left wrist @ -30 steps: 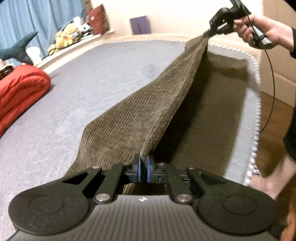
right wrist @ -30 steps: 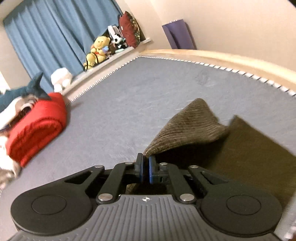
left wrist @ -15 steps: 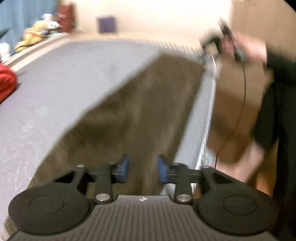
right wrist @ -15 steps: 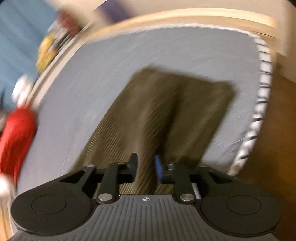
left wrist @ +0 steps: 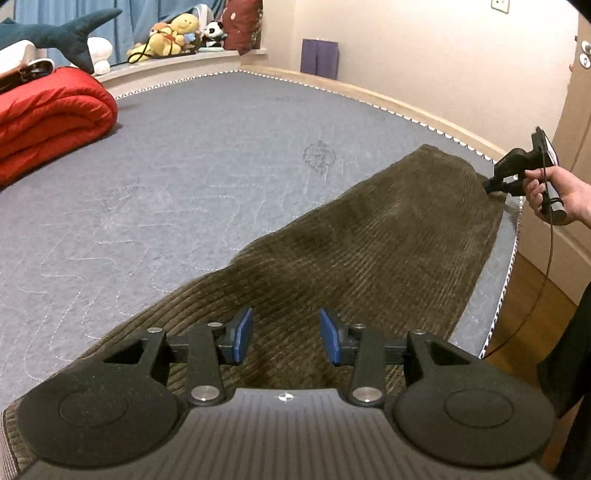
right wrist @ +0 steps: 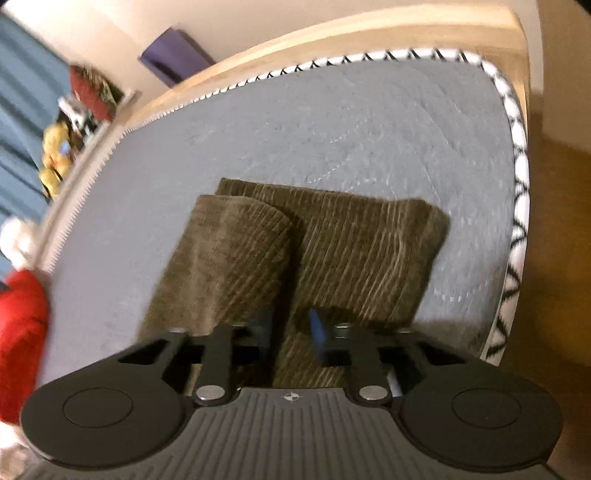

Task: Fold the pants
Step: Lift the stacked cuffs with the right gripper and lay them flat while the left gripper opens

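One pair of brown corduroy pants lay along the near edge of the grey mattress, stretched lengthwise between the person's two tools. The left gripper hung just above one end of the fabric, its two blue pads spread wide with nothing between them. At the far end, the right gripper sat against the cloth by the mattress corner, held in one hand with a single thin cable dangling toward the wooden floor.

From the right wrist camera (blurry, that one), the pants showed two layers, one leg lying over the other with its end rolled slightly. The right gripper had its fingers parted, a ridge of corduroy rising in the gap, not squeezed by either pad.

Elsewhere in the room: one folded red blanket at the mattress's far side, one plush shark above it, a small heap of stuffed toys on the ledge before the blue curtain, and one purple bag against the wall.
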The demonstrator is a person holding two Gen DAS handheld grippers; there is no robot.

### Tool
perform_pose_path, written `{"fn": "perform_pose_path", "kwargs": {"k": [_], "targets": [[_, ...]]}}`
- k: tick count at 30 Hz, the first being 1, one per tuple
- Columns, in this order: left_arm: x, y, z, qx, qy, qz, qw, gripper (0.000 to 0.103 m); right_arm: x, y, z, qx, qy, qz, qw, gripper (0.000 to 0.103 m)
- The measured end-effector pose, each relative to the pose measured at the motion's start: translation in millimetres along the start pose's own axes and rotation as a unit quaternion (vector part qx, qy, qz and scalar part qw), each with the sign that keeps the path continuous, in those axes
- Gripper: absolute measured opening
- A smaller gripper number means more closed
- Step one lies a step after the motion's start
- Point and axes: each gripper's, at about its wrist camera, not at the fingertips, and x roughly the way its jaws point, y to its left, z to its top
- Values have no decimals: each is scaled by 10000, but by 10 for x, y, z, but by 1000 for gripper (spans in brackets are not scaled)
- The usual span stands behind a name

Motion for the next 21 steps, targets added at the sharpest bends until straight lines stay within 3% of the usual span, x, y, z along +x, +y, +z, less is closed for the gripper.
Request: {"fn": "perform_pose_path", "kwargs": {"k": [2, 6, 8, 10, 12, 16, 19, 21], "targets": [[26, 28, -6, -1, 30, -4, 10000, 44, 88, 64, -42, -166, 4, -222, 9996, 6], [74, 73, 14, -2, 30, 17, 10000, 45, 183, 273, -78, -571, -38, 0, 9984, 4], [85, 106, 27, -40, 22, 16, 10000, 45, 166, 521, -102, -1092, -179, 566, 9923, 4], [91, 130, 40, -77, 16, 12, 10000, 46, 65, 813, -167, -1937, -426, 1337, 9710, 4], [100, 132, 46, -83, 27, 19, 10000, 46, 78, 930, -184, -2134, -415, 1607, 9628, 4], [114, 113, 35, -15, 70, -14, 10000, 46, 279, 801, -136, -1665, -144, 1004, 9808, 6], [115, 100, 29, 38, 79, 4, 10000, 47, 355, 710, -79, -1398, -57, 924, 9858, 7], [110, 96, 31, 32, 63, -9, 10000, 47, 343, 695, -85, -1297, -48, 930, 9872, 24]]}}
